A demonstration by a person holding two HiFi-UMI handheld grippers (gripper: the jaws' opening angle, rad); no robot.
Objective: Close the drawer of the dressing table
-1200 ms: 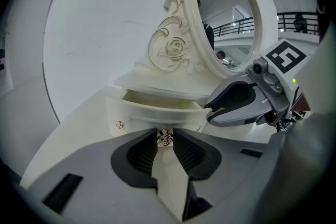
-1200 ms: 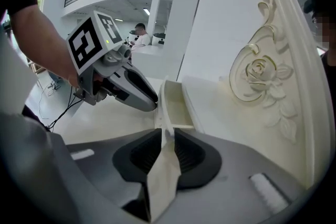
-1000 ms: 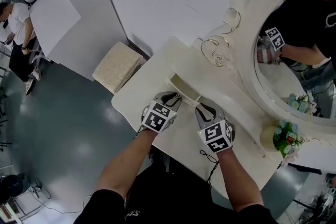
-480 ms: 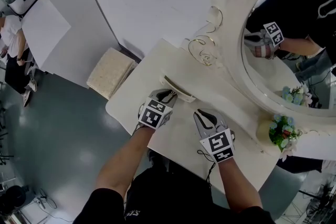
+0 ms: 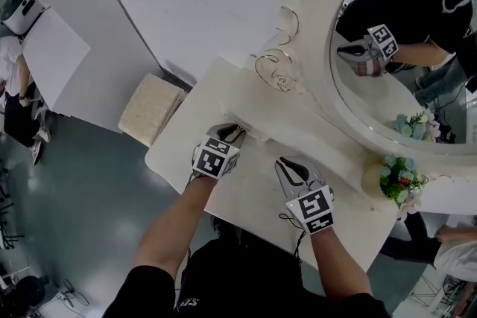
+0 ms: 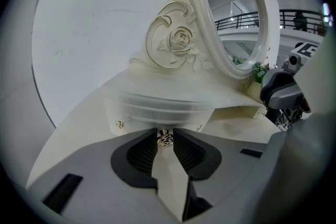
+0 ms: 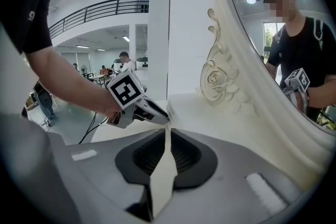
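Head view: nearest, the right hand-held gripper (image 5: pixel 288 167) hovers clenched and empty over the tabletop (image 5: pixel 250 194). Farther and to its left, the left hand-held gripper (image 5: pixel 229 133) grasps the small metal knob (image 6: pixel 165 137) of the drawer (image 5: pixel 252 132), which is nearly pushed in below the mirror (image 5: pixel 402 86).

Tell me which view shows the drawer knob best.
Left gripper view: the drawer knob sits close up, pinched between the left tool's pads. In the head view the left tool covers it; the right gripper view shows only that tool, not the knob.
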